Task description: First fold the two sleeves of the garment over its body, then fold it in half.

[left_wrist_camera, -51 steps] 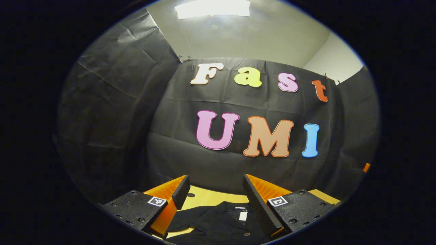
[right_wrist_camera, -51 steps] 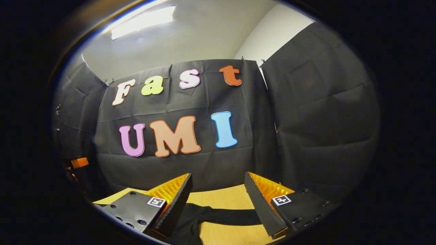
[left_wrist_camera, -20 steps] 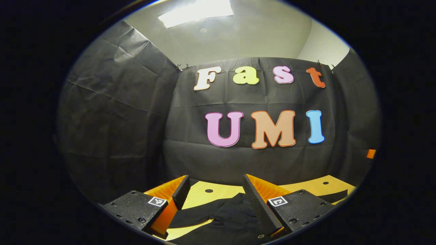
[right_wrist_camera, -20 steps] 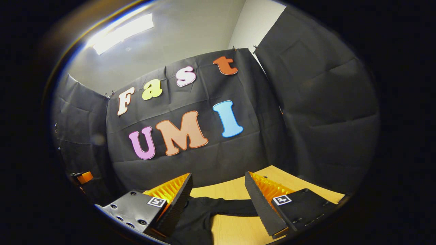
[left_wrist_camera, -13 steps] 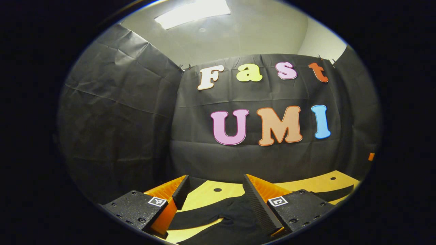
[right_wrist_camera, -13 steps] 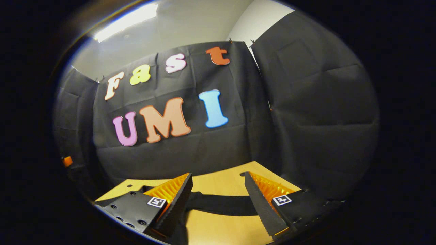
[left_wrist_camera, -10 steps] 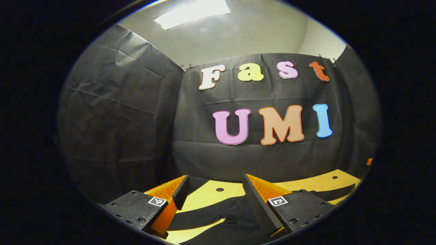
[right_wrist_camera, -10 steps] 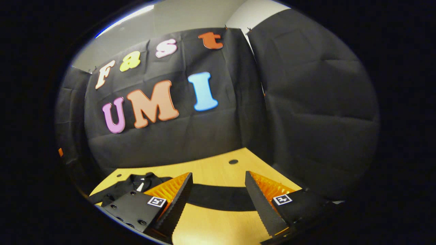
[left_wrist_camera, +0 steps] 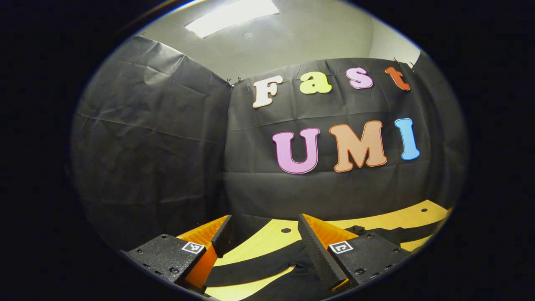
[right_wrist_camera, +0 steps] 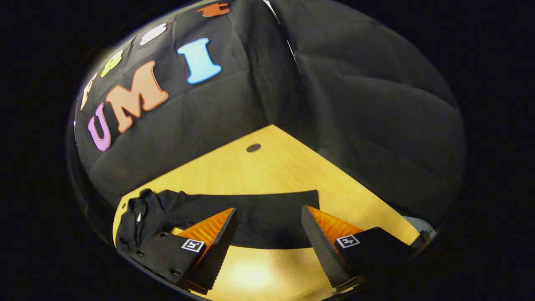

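Right gripper view has the black garment (right_wrist_camera: 167,211) flat on the wooden table (right_wrist_camera: 267,171), its right sleeve (right_wrist_camera: 267,219) outstretched beneath the wide-open, empty right gripper (right_wrist_camera: 267,238), so sleeve-folding seems barely begun; next, pinch the cuff, while the left gripper (left_wrist_camera: 261,242) hangs equally wide.

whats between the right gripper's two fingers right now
In the right gripper view, the garment's outstretched sleeve lies flat on the wooden table, crossing the gap of the open right gripper, which hangs above it.
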`<state>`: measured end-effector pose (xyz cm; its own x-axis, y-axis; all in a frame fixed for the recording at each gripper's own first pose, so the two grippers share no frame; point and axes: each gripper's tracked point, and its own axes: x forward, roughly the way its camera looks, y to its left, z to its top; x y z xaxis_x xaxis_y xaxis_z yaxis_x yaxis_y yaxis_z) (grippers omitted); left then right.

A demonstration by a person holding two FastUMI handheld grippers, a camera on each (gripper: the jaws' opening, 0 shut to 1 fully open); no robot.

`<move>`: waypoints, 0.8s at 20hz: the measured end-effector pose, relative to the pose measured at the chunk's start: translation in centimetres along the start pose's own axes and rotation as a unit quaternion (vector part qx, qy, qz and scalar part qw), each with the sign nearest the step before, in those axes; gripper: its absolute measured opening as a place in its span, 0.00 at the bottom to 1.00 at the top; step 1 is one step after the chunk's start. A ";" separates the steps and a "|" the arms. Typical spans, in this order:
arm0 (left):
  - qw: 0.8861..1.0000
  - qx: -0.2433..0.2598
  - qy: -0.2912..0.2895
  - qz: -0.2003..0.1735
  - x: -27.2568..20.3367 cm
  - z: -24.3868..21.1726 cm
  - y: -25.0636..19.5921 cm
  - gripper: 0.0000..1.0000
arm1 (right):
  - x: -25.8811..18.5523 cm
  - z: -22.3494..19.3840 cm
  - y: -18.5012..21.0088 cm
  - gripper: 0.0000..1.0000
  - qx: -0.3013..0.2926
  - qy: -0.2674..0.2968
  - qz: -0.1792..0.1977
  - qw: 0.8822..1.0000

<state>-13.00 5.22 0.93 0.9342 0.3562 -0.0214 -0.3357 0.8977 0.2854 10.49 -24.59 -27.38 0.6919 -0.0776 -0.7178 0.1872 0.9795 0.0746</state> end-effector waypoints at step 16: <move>0.998 -0.023 0.049 -0.026 2.3 -4.7 -2.5 0.92 | 3.0 -4.2 -2.3 0.89 -0.114 0.082 -0.070 0.988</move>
<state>-10.61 5.01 -4.29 0.9352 0.3298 -0.1287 -0.2940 0.9260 0.2368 9.19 -26.28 -32.56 0.5453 -0.2025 -0.8134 0.0979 0.9791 -0.1781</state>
